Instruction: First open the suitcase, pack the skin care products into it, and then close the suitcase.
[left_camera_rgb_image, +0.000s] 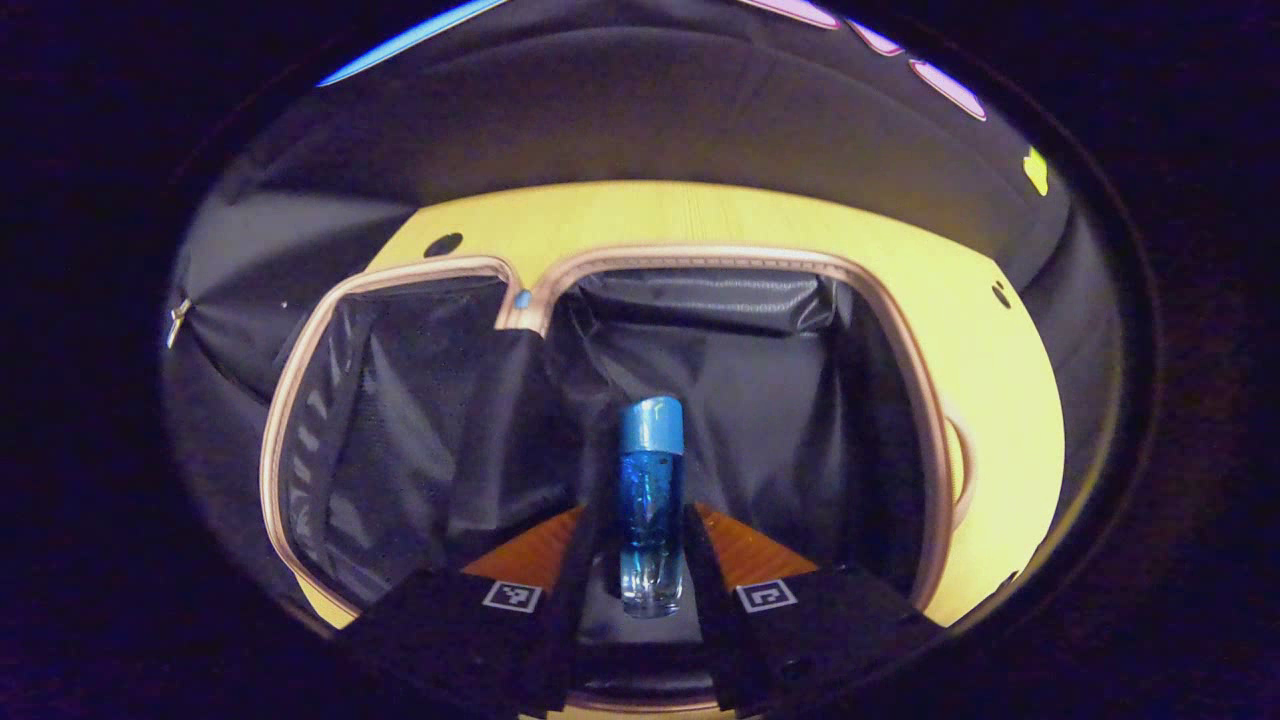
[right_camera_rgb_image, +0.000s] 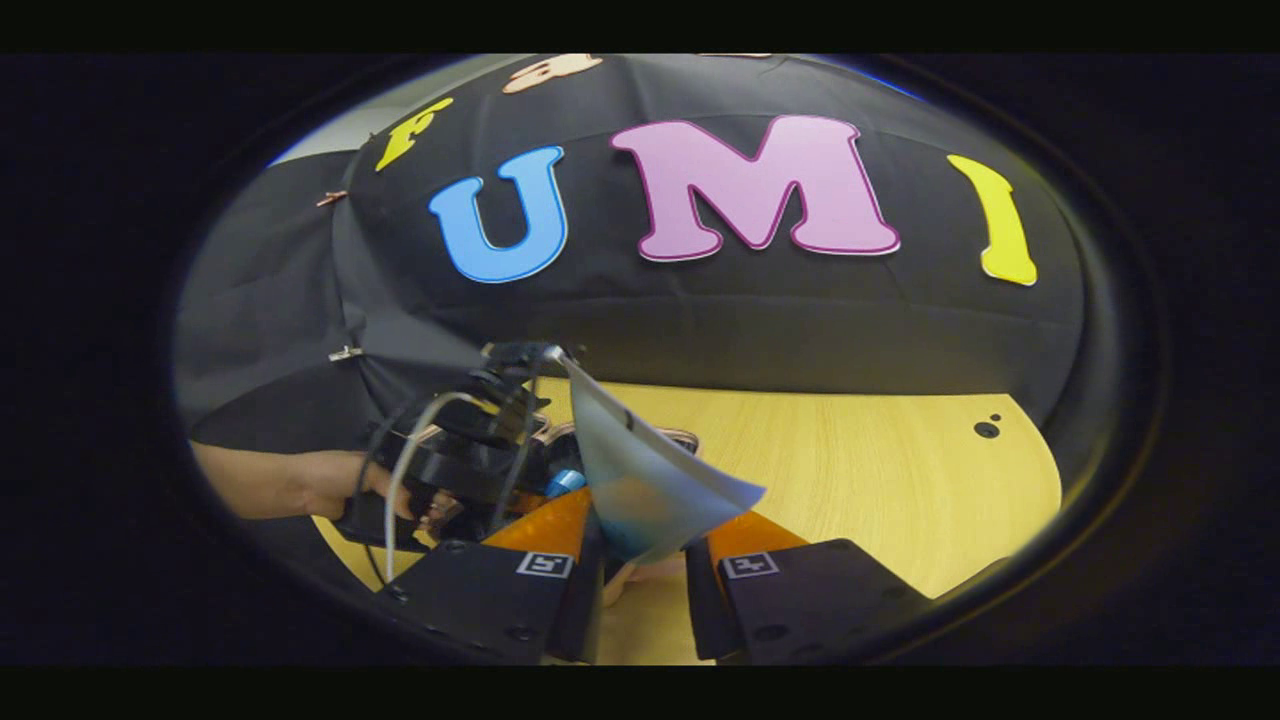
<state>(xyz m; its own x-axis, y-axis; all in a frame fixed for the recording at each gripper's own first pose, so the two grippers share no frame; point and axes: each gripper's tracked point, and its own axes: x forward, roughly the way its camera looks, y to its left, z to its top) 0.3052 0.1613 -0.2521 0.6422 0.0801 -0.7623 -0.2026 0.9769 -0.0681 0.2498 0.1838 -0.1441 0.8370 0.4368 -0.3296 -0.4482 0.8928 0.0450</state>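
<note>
In the left gripper view, the suitcase (left_camera_rgb_image: 620, 300) lies open on the pale wooden table (left_camera_rgb_image: 650, 215), its 2 halves lined with creased black fabric and edged in tan piping. The left gripper (left_camera_rgb_image: 650, 520) clamps a clear blue bottle (left_camera_rgb_image: 650, 510) with a blue cap above the right half.

In the right gripper view, the right gripper (right_camera_rgb_image: 645, 545) pinches a thin, curved, pale sachet (right_camera_rgb_image: 640, 480) over the table; a hand (right_camera_rgb_image: 330, 485) holds the other gripper.

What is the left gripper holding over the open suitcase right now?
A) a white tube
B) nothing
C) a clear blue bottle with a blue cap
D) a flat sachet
C: in the left gripper view, the left gripper clamps a clear blue bottle with a blue cap above the open suitcase's dark lining.
</note>
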